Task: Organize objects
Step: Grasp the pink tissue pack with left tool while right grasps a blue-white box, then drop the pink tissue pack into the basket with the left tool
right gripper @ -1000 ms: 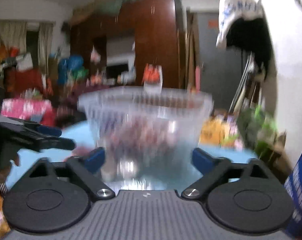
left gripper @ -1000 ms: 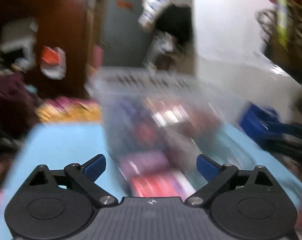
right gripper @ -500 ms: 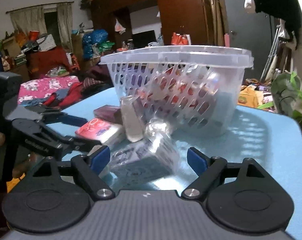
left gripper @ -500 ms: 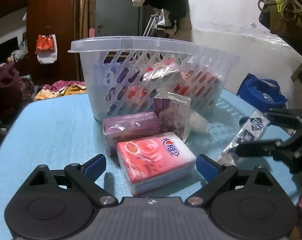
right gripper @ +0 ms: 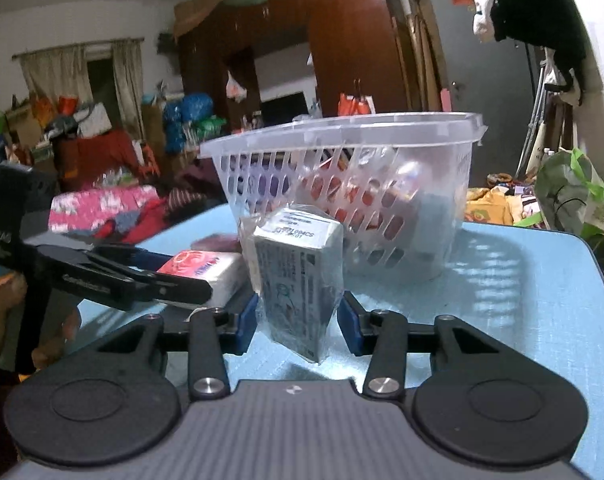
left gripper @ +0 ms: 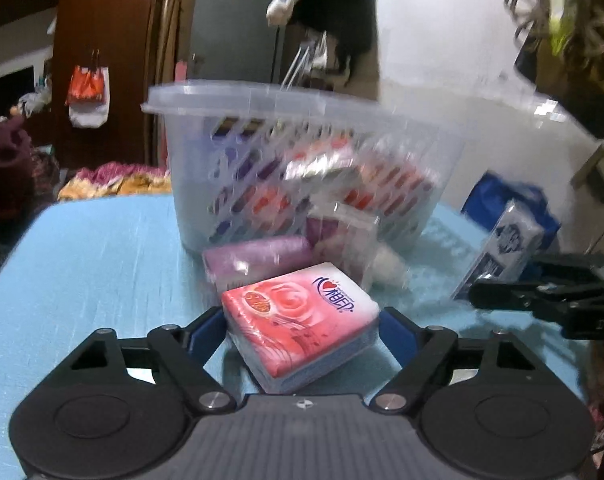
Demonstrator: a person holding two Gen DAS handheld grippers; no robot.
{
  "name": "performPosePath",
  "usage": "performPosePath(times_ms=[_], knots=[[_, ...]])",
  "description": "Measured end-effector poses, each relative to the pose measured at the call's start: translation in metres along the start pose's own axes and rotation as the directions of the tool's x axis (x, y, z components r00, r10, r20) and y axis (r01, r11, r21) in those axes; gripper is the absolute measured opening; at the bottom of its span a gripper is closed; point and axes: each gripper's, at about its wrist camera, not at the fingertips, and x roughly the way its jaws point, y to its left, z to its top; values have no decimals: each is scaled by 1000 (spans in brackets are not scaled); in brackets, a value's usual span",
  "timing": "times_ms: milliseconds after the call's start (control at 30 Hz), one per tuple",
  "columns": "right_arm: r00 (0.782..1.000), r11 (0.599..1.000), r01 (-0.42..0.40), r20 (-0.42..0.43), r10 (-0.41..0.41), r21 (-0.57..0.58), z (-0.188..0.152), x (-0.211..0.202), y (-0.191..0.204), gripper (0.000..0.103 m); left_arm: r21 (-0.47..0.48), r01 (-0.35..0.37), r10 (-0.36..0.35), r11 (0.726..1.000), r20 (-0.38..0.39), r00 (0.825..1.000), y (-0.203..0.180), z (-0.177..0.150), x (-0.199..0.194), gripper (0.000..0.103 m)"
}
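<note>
Cluttered bedroom behind, pale blue table (left gripper: pixel 86 264) in front of me. Through the left wrist camera I see my left gripper (left gripper: pixel 302 330) closing around a pink tissue pack (left gripper: pixel 300 322) that lies flat and slightly skewed on the table, just in front of a purple packet (left gripper: pixel 258 256) and the clear slotted basket (left gripper: pixel 302 168). The blue pads sit right at the pack's two sides; I can't tell whether they press yet. It looks soft and glossy, so I would squeeze only until the wrap dimples, then lift straight up before swinging over the basket rim. Off to the right, my other gripper carries a grey-white pack.

Through the right wrist camera, my right gripper (right gripper: pixel 298 320) is closing on that grey printed pack in clear wrap (right gripper: pixel 298 276), which stands upright between the pads, its lower corner hanging below them and seemingly clear of the table. The pads look to be touching its sides. It appears boxy and firm under loose film; I'd keep the grip on the body, not the wrap. Behind it, the basket (right gripper: pixel 421 208) already holds red and purple packs, with room on top.
</note>
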Motion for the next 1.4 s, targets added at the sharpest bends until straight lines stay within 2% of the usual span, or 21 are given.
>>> performPosePath(times_ms=[67, 267, 633, 767, 867, 933, 1000, 1100, 1200, 1233, 1267, 1300, 1333, 1400], knots=[[999, 1000, -17, 28, 16, 15, -2, -2, -3, 47, -18, 26, -26, 999, 28, 999, 4, -2, -4, 86], [996, 1000, 12, 90, -14, 19, -4, -8, -3, 47, -70, 113, -109, 991, 52, 993, 17, -3, -6, 86], [993, 1000, 19, 112, -21, 21, -3, -7, -7, 47, -57, 116, -108, 992, 131, 986, 18, -5, -18, 86], [985, 998, 62, 161, -61, 4, 0, -16, 0, 47, -55, 122, -107, 991, 215, 971, 18, -4, -34, 86], [968, 999, 41, 250, -35, -17, 28, -32, 14, 47, -76, 180, -151, 981, 294, 944, 23, 26, -51, 86], [955, 993, 102, 286, -81, -61, 59, -34, 26, 47, -62, 156, -129, 986, 311, 941, 19, 59, -53, 86], [944, 966, 223, 277, -180, -132, 95, -17, 35, 48, -58, 109, -88, 992, 290, 953, 15, 97, -43, 86], [926, 909, 361, 195, -323, -211, 135, 28, 27, 48, -87, 52, -28, 995, 251, 967, 14, 135, -16, 86], [904, 865, 427, 112, -413, -262, 149, 69, 13, 50, -102, 3, 17, 995, 194, 981, 14, 153, 17, 87], [897, 855, 440, 103, -429, -275, 149, 77, 12, 55, -108, -10, 29, 994, 176, 984, 13, 156, 26, 87], [883, 840, 468, 110, -456, -275, 147, 80, 13, 73, -113, -24, 42, 993, 158, 987, 12, 157, 32, 87], [873, 833, 487, 130, -469, -264, 146, 76, 15, 86, -107, -38, 53, 993, 138, 989, 9, 157, 36, 89], [872, 838, 489, 160, -462, -243, 143, 69, 16, 103, -91, -45, 57, 995, 134, 989, 8, 154, 34, 89], [893, 872, 440, 200, -402, -213, 135, 49, 16, 103, -57, -56, 64, 997, 162, 985, 4, 145, 23, 94]])
